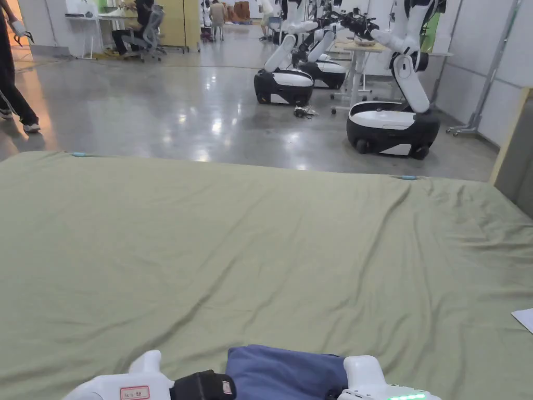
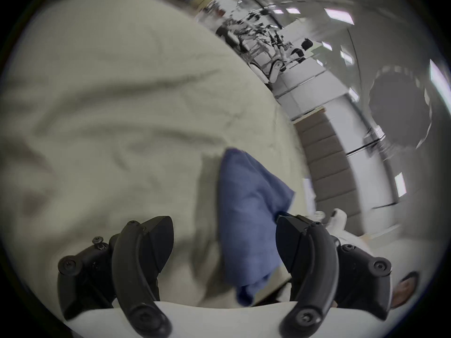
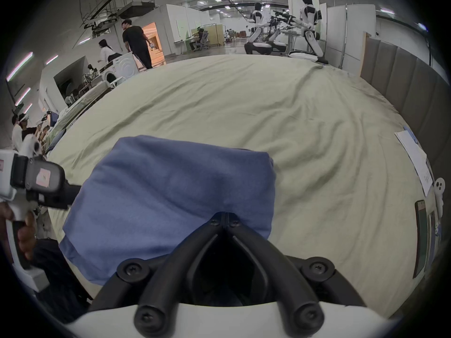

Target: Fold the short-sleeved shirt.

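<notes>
We see the blue shirt (image 3: 170, 197) lying folded on the near edge of the green bed (image 3: 305, 136), our right gripper (image 3: 226, 217) pinched tight on its near edge and our left gripper (image 2: 224, 243) wide open beside it.

The shirt (image 1: 285, 371) lies folded on the bed (image 1: 260, 250) at its near edge, with the left gripper (image 2: 224, 243) just off its left side and the right gripper (image 3: 225, 217) on its near right corner. Papers (image 3: 415, 160) lie along the bed's right edge, beside the headboard (image 3: 400, 80). Beyond the far edge, robots (image 1: 390, 120) stand on the floor (image 1: 156, 109).
</notes>
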### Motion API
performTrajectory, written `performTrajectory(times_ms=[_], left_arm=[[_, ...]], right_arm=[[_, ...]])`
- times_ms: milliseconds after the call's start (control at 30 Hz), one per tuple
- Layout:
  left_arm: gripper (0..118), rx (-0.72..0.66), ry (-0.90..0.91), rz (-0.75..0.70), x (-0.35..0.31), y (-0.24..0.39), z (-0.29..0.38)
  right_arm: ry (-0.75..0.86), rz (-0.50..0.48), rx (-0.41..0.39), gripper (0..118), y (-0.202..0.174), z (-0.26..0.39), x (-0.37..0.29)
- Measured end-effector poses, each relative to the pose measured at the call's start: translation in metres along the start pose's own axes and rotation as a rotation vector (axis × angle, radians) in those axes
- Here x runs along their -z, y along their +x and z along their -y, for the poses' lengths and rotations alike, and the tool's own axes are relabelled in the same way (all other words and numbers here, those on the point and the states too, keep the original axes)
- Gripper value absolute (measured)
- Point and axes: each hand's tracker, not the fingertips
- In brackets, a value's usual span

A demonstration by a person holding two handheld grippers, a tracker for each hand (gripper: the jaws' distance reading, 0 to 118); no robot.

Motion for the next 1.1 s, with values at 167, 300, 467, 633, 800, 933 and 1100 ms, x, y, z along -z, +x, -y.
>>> performTrajectory(times_ms=[167, 300, 467, 633, 800, 933, 1100], left_arm=[[86, 0.035, -0.097, 0.149, 0.063, 0.019, 0.017], [21, 0.145, -0.081, -0.066, 0.083, 0.034, 0.014], [21, 0.204, -0.103, -0.074, 0.063, 0.044, 0.005], [21, 0.286, -0.033, -0.116, 0.009, 0.041, -0.024], [21, 0.336, 0.040, -0.268, -0.074, -0.008, -0.077], [21, 0.327, 0.012, -0.393, -0.136, -0.072, -0.122], [22, 0.293, 0.035, -0.584, -0.217, -0.148, -0.184]], right_arm=[[-0.001, -0.011, -0.022, 2, 0.004, -0.002, -0.001], [0.034, -0.065, -0.013, 2, 0.011, 0.002, -0.008], [0.071, -0.068, -0.034, 2, 0.005, 0.002, -0.024], [0.096, -0.078, -0.051, 2, -0.010, -0.003, -0.037], [0.101, -0.087, -0.069, 2, -0.033, -0.015, -0.038], [0.100, -0.096, -0.085, 2, -0.057, -0.022, -0.034], [0.095, -0.119, -0.109, 2, -0.092, -0.030, -0.026]])
